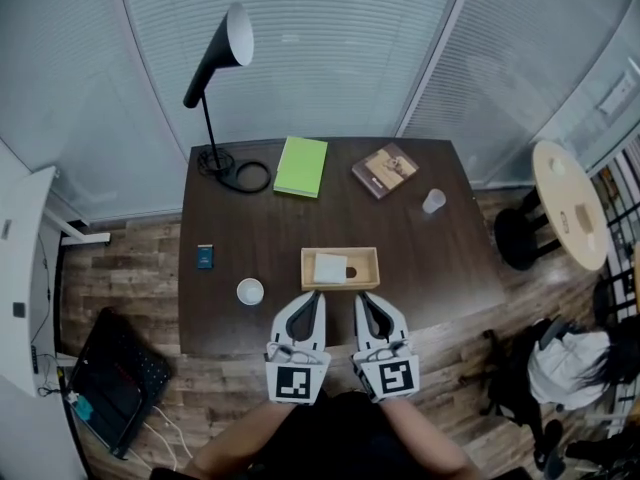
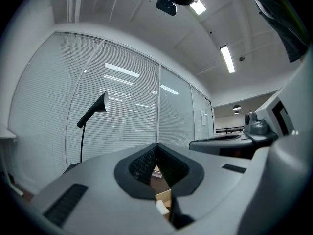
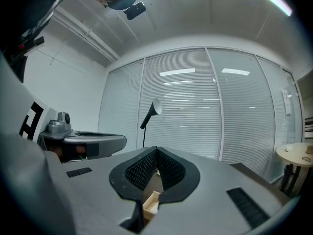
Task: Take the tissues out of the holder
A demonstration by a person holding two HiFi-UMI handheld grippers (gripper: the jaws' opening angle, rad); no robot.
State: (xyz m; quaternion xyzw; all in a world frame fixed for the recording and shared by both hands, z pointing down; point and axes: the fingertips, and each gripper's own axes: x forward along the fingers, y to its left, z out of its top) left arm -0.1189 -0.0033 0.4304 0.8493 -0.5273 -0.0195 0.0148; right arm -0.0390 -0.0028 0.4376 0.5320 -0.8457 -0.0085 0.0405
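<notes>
Jaws shut and empty, the left hand-held gripper (image 1: 317, 295) and right hand-held gripper (image 1: 361, 297) sit just short of the wooden holder (image 1: 371, 268), with the tissues (image 1: 329, 268) inside it. Unopened, they would likely shove the light holder across the tabletop (image 1: 270, 228) — or lift it along.

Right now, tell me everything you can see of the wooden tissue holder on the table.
The tissue holder is a shallow, open-topped rectangular box of pale wood. It lies flat, long side across the dark table, near the front edge. White tissues fill its left part; the right part is bare. The left gripper and right gripper, both shut, point at its near wall; whether they touch it cannot be told.
</notes>
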